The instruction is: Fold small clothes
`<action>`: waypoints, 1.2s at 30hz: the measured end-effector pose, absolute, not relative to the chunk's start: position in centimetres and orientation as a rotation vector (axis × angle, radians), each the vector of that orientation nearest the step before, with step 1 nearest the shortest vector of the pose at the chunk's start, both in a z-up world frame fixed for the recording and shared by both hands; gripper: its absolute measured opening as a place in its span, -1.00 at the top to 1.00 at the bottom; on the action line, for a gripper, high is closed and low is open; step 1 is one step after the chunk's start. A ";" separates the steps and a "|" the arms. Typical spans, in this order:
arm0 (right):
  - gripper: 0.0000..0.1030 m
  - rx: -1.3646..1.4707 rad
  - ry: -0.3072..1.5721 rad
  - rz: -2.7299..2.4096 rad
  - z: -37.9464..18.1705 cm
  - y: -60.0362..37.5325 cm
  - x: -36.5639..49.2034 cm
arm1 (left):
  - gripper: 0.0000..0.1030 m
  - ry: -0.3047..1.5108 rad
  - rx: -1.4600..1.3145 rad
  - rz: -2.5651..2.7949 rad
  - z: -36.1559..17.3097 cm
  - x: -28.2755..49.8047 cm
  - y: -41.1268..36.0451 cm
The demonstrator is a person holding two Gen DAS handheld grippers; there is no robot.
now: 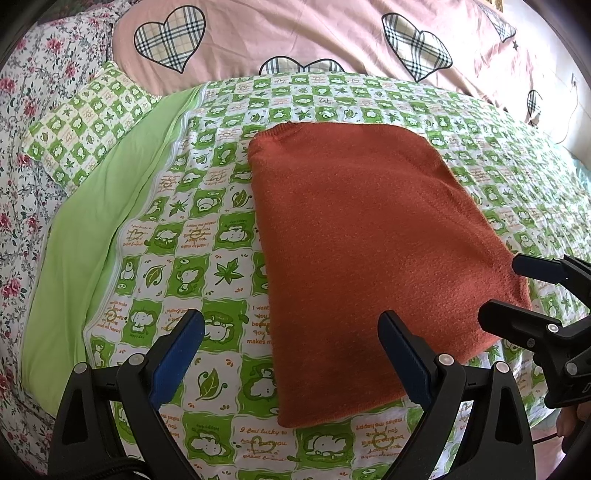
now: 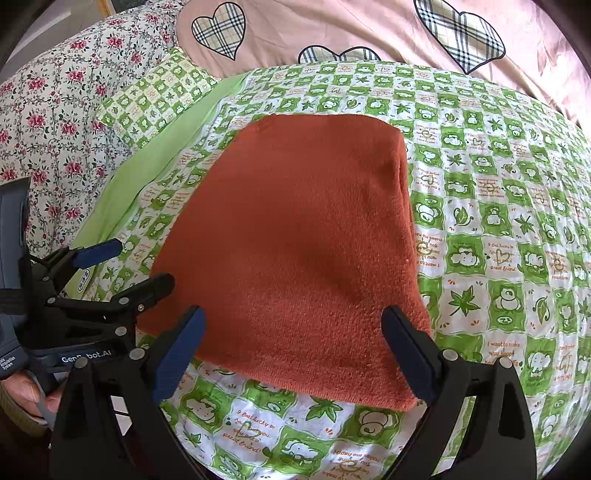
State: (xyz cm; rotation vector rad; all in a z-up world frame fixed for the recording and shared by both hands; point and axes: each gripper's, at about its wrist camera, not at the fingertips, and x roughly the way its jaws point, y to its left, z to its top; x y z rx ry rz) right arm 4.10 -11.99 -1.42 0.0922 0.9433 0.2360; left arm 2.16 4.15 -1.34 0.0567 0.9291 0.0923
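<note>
Rust-orange knit garment (image 1: 373,258) is being seen folded into a flat rectangle, lying on the green-and-white checked quilt (image 1: 207,236) with cartoon prints and orange lettering. Left gripper (image 1: 291,354) is being held over the near edge of the quilt, jaws spread wide apart, nothing being clamped; its right blue pad is overlapping the garment's near part in view, its left pad is being seen over bare quilt. Contact with the cloth cannot be told. Right gripper (image 2: 293,350) is being held at the garment's near edge, jaws also wide apart, nothing being gripped, the orange knit (image 2: 291,236) being framed between both pads. Each gripper is being caught in the other's camera, just beside the garment's near corners, jaws parted. Plain light-green sheet (image 1: 92,229) is being shown left of the quilt, with a matching checked pillow (image 1: 88,122) and floral bedding (image 1: 22,147) beyond. Pink cover with plaid hearts (image 1: 295,33) is being seen past the far edge of the quilt. Fingers (image 2: 33,395) are being glimpsed under the left gripper's handle.
</note>
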 end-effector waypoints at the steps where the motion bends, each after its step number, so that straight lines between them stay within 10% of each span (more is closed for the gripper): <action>1: -0.86 0.091 0.943 0.237 -1.4 -12.0 4.1 | -0.85 0.929 0.057 0.093 -1.3 2.1 4.1; 36: -0.86 0.098 0.933 0.236 -0.9 -12.2 4.2 | -0.85 0.919 0.063 0.083 -1.2 2.3 4.5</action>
